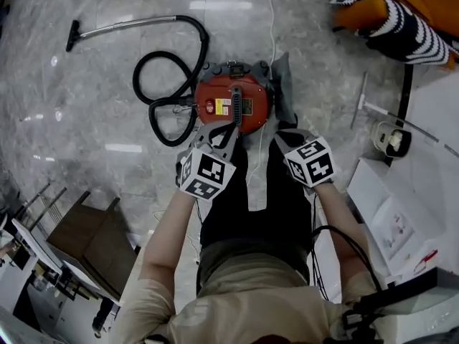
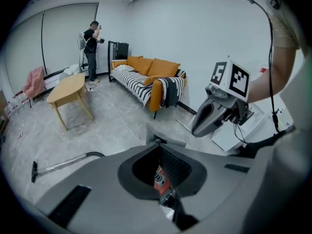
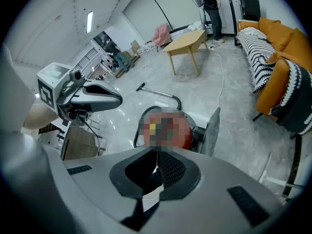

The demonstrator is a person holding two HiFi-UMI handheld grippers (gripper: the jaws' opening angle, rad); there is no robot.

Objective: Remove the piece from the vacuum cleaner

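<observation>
Red vacuum [image 1: 233, 104] sits on the floor, just ahead of both tools. Left gripper [image 1: 224, 133] and right gripper [image 1: 285, 140] are pressed together, empty. Best bet: spread the jaws first, steady the body with one, pull the piece squarely.

The glossy grey marble-patterned floor [image 1: 86, 70] carries a round red vacuum cleaner on a grey base [image 1: 233, 106]. Its black ribbed hose [image 1: 168, 84] lies looped on the tiles to the left and joins a chrome tube [image 1: 125, 26]. A thin white cable [image 1: 272, 13] trails above the cleaner, a flat grey panel [image 1: 285, 92] sits just beside its right side, and an orange sofa with a striped throw [image 1: 394, 6] and a light wooden table [image 2: 68, 89] stand well apart.
</observation>
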